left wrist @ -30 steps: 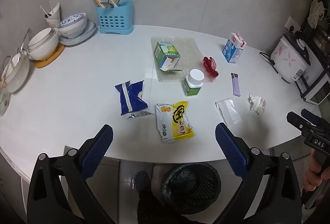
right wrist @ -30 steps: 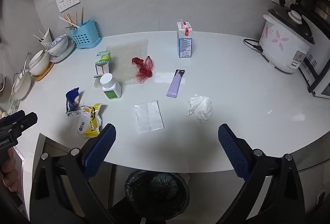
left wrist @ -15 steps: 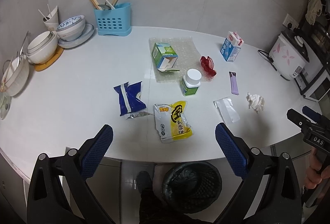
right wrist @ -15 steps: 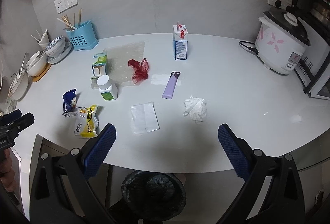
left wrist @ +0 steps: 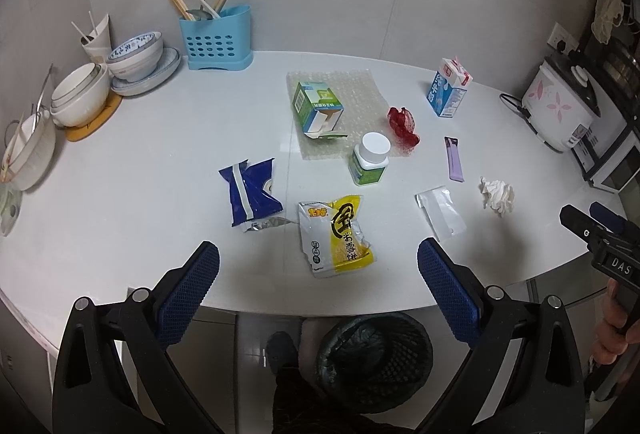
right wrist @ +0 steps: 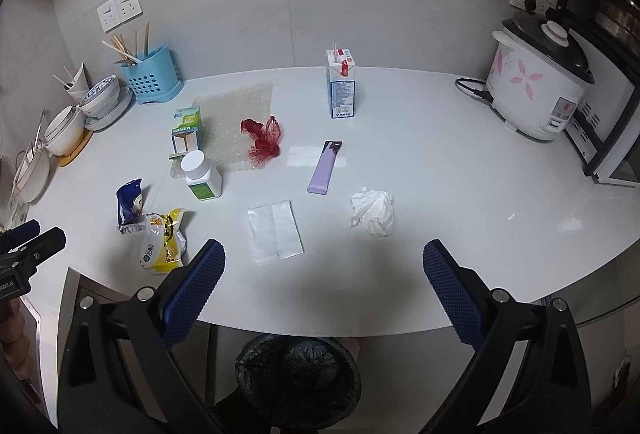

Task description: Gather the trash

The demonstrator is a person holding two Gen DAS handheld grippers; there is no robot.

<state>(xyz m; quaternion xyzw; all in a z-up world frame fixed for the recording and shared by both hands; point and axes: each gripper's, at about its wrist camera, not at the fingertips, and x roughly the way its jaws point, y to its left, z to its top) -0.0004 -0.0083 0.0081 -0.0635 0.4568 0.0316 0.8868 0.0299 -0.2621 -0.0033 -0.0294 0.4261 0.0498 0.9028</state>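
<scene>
- Trash lies on the white counter [left wrist: 120, 162]: a yellow wrapper [left wrist: 336, 236] at 12 o'clock from the spread left gripper [left wrist: 318, 264].
- A crumpled tissue [right wrist: 372, 212] sits at 12 o'clock from the right gripper [right wrist: 324, 268], spread wide too.
- A black bin [right wrist: 298, 374] stands at 6 o'clock.

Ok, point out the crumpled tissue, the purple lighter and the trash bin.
crumpled tissue [right wrist: 373, 212], right wrist view, middle of the wad.
purple lighter [right wrist: 325, 167], right wrist view, mid body.
trash bin [right wrist: 256, 348], right wrist view, left rim.

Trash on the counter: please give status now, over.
Left gripper open, empty. Right gripper open, empty. Wrappers, tissue, bottle all on counter; bin below edge. Nothing blocking.
</scene>
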